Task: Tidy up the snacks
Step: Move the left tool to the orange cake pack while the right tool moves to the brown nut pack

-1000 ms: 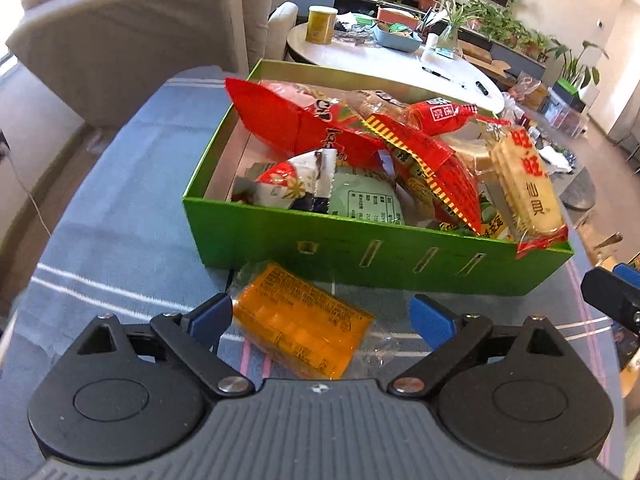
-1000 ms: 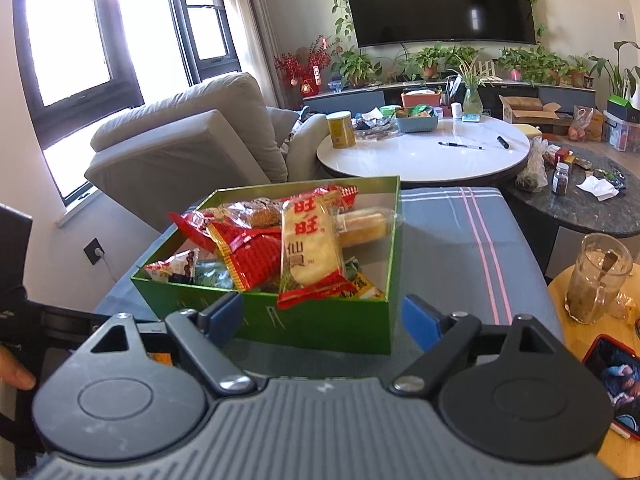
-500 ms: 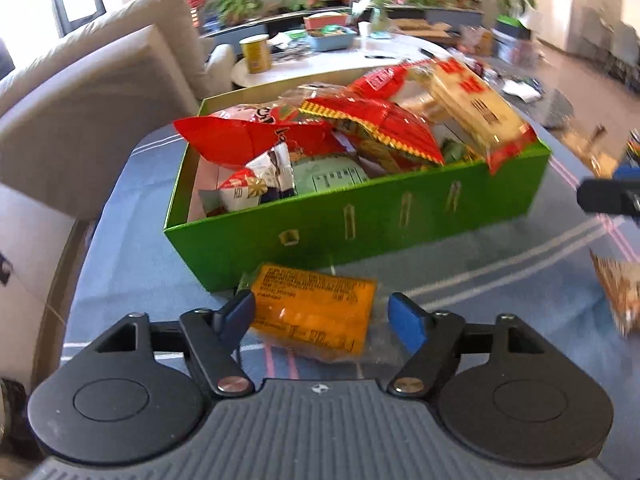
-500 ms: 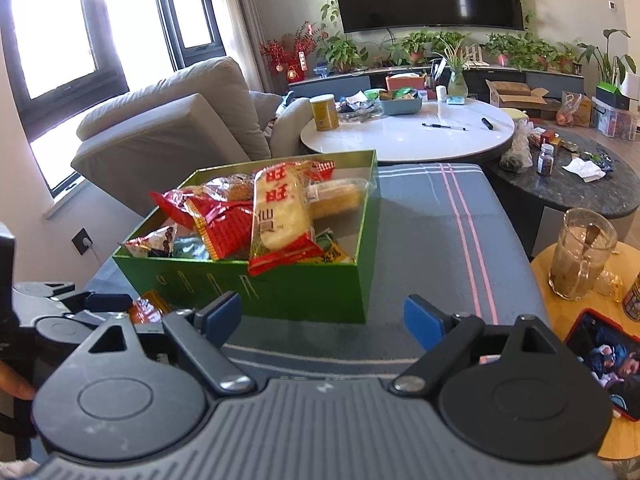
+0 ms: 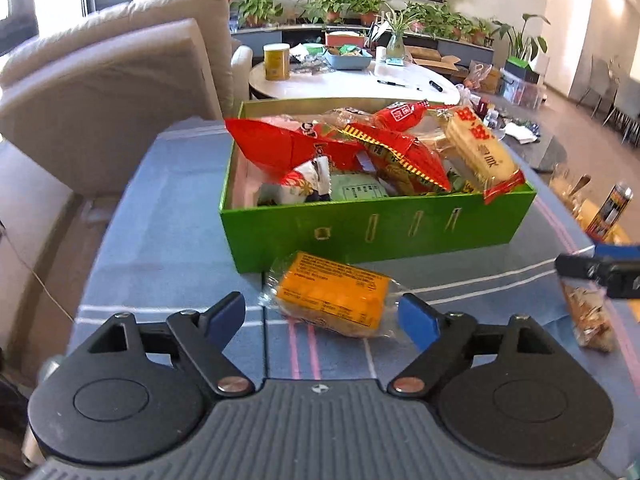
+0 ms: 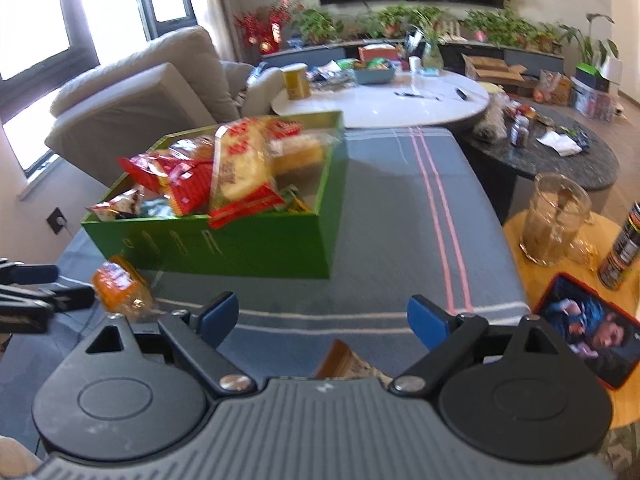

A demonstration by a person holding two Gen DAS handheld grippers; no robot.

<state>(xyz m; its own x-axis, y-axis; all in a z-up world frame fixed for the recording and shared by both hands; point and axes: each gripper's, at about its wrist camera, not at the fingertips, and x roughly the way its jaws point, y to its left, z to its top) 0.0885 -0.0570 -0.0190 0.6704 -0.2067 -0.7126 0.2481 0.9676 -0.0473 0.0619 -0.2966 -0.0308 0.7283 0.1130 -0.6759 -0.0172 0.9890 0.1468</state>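
A green box (image 5: pixel 400 236) full of snack packets stands on the blue striped cloth; it also shows in the right wrist view (image 6: pixel 248 244). An orange clear-wrapped snack (image 5: pixel 332 294) lies on the cloth in front of the box, just ahead of my open left gripper (image 5: pixel 322 314), between its fingertips but not touched. It shows in the right wrist view (image 6: pixel 116 286) too. My right gripper (image 6: pixel 322 318) is open and empty above a brown snack packet (image 6: pixel 348 364), which lies on the cloth at the right in the left wrist view (image 5: pixel 588 316).
A grey armchair (image 5: pixel 108 92) stands behind the table on the left. A round white table (image 6: pixel 384 98) with clutter is behind the box. On the right a yellow side table (image 6: pixel 560 276) holds a glass pitcher (image 6: pixel 554 220), a can (image 6: pixel 624 252) and a phone (image 6: pixel 588 330).
Both grippers have pulled back and risen a little. The left one has swung level with the orange snack still between its open fingers. The right one now looks down on the brown packet.
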